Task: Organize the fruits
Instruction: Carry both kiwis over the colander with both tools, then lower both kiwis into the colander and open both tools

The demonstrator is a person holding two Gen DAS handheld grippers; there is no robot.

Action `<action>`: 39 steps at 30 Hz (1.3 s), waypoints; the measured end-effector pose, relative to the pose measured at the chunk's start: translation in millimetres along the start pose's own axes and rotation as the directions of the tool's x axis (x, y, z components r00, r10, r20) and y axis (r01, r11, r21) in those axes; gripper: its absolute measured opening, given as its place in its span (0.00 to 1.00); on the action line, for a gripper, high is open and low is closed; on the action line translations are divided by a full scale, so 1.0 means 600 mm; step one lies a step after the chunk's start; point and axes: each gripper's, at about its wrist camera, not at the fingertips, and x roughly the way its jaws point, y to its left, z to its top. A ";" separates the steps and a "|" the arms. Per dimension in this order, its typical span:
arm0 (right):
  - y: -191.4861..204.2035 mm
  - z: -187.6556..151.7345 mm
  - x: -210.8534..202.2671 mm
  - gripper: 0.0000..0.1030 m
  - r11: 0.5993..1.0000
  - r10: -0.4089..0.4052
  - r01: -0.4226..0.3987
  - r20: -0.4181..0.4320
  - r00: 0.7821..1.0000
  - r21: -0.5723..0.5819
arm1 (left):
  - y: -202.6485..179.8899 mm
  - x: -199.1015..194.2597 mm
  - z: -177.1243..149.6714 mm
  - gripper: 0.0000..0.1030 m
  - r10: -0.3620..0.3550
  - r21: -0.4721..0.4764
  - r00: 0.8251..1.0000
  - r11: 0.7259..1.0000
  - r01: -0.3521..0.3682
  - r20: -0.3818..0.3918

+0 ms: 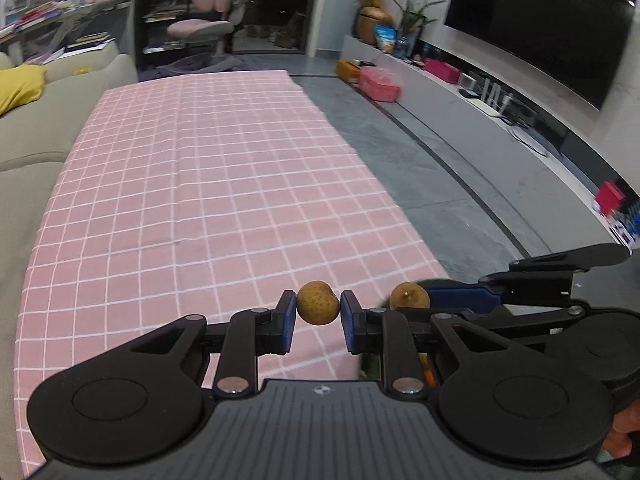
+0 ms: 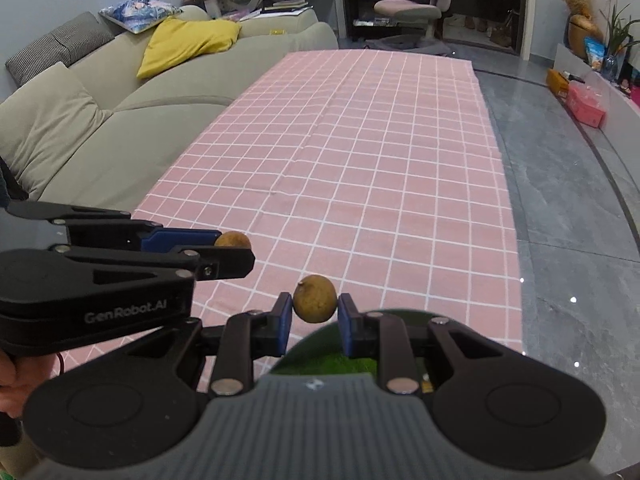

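Note:
My left gripper (image 1: pixel 318 312) is shut on a small round brown fruit (image 1: pixel 317 303), held above the pink checked tablecloth (image 1: pixel 208 184). My right gripper (image 2: pixel 314 312) is shut on a second small brown fruit (image 2: pixel 315 298), which has a short stem. In the left wrist view the right gripper's fruit (image 1: pixel 410 297) shows just to the right. In the right wrist view the left gripper's fruit (image 2: pixel 233 240) shows at the left. A dark round dish (image 2: pixel 340 356) with something green in it lies under the right gripper, mostly hidden.
A grey sofa (image 2: pixel 100 112) with a yellow cushion (image 2: pixel 188 42) runs along the table's left side. A grey floor (image 2: pixel 560 184), a low TV bench (image 1: pixel 500 120) and a pink office chair (image 1: pixel 212 12) lie to the right and beyond.

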 end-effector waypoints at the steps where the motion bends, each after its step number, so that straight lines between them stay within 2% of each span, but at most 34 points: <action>1: -0.002 -0.005 -0.008 0.20 1.000 -0.005 0.005 0.003 1.000 0.001 | -0.006 -0.004 -0.001 0.25 -0.011 0.009 1.000 1.000 0.011 -0.003; 8: -0.020 -0.047 -0.064 0.20 0.999 -0.046 0.046 0.012 0.999 0.020 | -0.040 -0.017 -0.016 0.25 -0.073 0.053 0.996 0.996 0.076 -0.054; 13: -0.039 -0.087 -0.093 0.20 0.997 -0.066 0.066 -0.007 0.998 0.041 | -0.064 -0.014 -0.028 0.25 -0.152 0.051 0.983 0.986 0.158 -0.106; 18: -0.056 -0.130 -0.106 0.20 0.995 -0.075 0.078 -0.042 0.996 0.065 | -0.099 -0.002 -0.048 0.25 -0.202 0.081 0.962 0.972 0.219 -0.185; 24: -0.059 -0.169 -0.094 0.20 0.996 -0.007 0.019 -0.134 0.991 0.085 | -0.128 0.035 -0.080 0.25 -0.205 0.097 0.930 0.965 0.245 -0.306; 27: -0.064 -0.176 -0.081 0.20 0.993 0.019 0.001 -0.166 0.986 0.118 | -0.130 0.050 -0.085 0.25 -0.189 0.068 0.925 0.972 0.223 -0.329; 31: -0.069 -0.180 -0.063 0.20 0.990 0.024 0.006 -0.209 0.978 0.144 | -0.135 0.064 -0.084 0.25 -0.179 0.075 0.919 0.973 0.218 -0.350; 39: -0.062 -0.185 -0.046 0.20 0.992 0.025 0.007 -0.252 0.968 0.126 | -0.141 0.095 -0.085 0.25 -0.128 0.075 0.892 0.981 0.178 -0.434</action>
